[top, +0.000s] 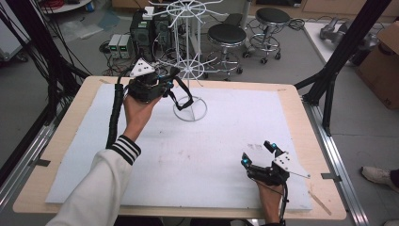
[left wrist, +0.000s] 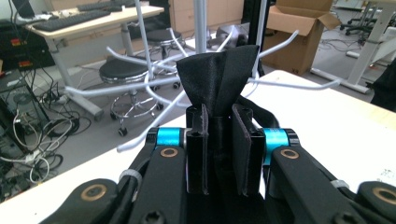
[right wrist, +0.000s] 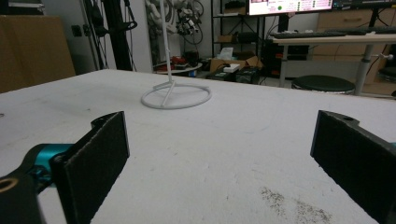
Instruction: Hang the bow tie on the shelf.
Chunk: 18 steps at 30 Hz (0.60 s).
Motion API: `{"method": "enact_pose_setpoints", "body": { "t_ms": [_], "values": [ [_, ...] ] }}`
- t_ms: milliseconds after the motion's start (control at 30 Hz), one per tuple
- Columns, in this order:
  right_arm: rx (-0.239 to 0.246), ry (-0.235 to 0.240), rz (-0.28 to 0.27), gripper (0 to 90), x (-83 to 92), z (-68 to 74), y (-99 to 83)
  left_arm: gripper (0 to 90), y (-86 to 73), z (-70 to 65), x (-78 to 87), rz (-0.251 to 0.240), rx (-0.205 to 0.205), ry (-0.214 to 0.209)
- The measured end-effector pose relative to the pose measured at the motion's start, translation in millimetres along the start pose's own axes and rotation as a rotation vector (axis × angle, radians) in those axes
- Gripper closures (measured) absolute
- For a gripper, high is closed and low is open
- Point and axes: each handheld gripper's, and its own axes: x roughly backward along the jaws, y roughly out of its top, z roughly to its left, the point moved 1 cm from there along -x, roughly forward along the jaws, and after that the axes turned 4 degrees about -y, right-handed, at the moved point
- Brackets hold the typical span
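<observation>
A white wire rack (top: 189,66) with hooked arms stands on a ring base (top: 190,113) at the far middle of the white mat (top: 197,155). Just left of its pole, my left gripper (top: 170,82) is shut on a black satin bow tie (left wrist: 219,74). The fabric fans out above the jaws, close to the rack's arms (left wrist: 140,86), and its strap (top: 184,100) hangs in a loop over the base. My right gripper (top: 257,152) rests near the mat's front right corner. It stands open (right wrist: 219,149) with nothing between its pads and faces the ring base (right wrist: 176,95).
Two black stools (top: 227,35) and computer boxes (top: 141,28) stand on the floor behind the table. Black frame posts (top: 339,52) rise at the right and left sides. A cardboard box (top: 383,66) sits at the far right.
</observation>
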Motion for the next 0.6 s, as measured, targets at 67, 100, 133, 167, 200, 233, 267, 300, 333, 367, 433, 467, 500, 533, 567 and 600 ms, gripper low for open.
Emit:
{"method": "enact_pose_setpoints", "body": {
  "t_ms": [67, 100, 133, 167, 200, 233, 267, 300, 333, 367, 433, 467, 500, 533, 567, 600],
  "values": [
    [0.0, 0.001, 0.0, 3.4, 0.0, 0.0, 0.0, 77.0, -4.2, 1.0, -1.0, 0.001, 0.008, 0.0],
    [-0.001, 0.001, 0.0, 3.4, 0.0, 0.2, 0.0, 76.9, -6.0, 1.4, -1.4, 0.006, 0.007, -0.001],
    [0.001, 0.001, 0.0, 3.4, 0.0, 0.0, 0.0, 76.9, -7.6, 1.3, -1.9, 0.006, 0.009, -0.003],
    [0.0, 0.001, 0.0, 3.4, 0.0, 0.1, 0.0, 76.9, -8.9, 1.1, -2.4, 0.007, 0.01, -0.002],
    [0.0, 0.0, -0.001, 3.4, -0.1, 0.1, 0.0, 76.9, -9.6, 1.0, -3.3, 0.011, 0.011, -0.006],
    [0.001, 0.0, 0.0, 3.4, 0.0, 0.1, 0.0, 76.8, -9.8, 0.6, -4.0, 0.014, 0.007, -0.007],
    [0.0, 0.001, -0.001, 3.4, 0.0, 0.1, 0.0, 76.9, -9.8, -0.1, -4.4, 0.012, 0.003, -0.007],
    [-0.002, 0.001, 0.0, 3.4, -0.1, 0.3, -0.1, 76.9, -9.7, -1.0, -5.0, 0.007, 0.007, -0.009],
    [0.001, 0.0, 0.0, 3.4, 0.0, 0.1, 0.0, 76.8, -9.8, -1.6, -5.7, 0.006, 0.006, -0.014],
    [0.0, -0.001, -0.001, 3.4, 0.0, 0.2, 0.0, 76.8, -10.2, -2.1, -6.2, 0.01, 0.002, -0.013],
    [-0.001, 0.0, 0.0, 3.4, -0.1, 0.4, 0.0, 76.7, -11.0, -3.3, -7.3, 0.015, -0.002, -0.015],
    [-0.002, -0.001, 0.0, 3.4, 0.0, 0.4, 0.0, 76.7, -11.6, -3.7, -7.7, 0.015, -0.005, -0.016],
    [-0.002, -0.001, 0.0, 3.4, -0.1, 0.4, 0.0, 76.6, -12.7, -4.1, -8.2, 0.009, -0.003, -0.015],
    [-0.001, -0.001, 0.0, 3.4, -0.1, 0.4, 0.0, 76.6, -14.1, -4.2, -8.6, 0.009, 0.001, -0.017],
    [-0.001, -0.001, 0.0, 3.4, -0.1, 0.4, 0.0, 76.5, -15.6, -4.2, -9.0, 0.013, 0.004, -0.016],
    [-0.002, 0.0, 0.0, 3.4, -0.1, 0.5, 0.0, 76.5, -17.2, -4.0, -9.4, 0.019, 0.002, -0.014]
  ]
}}
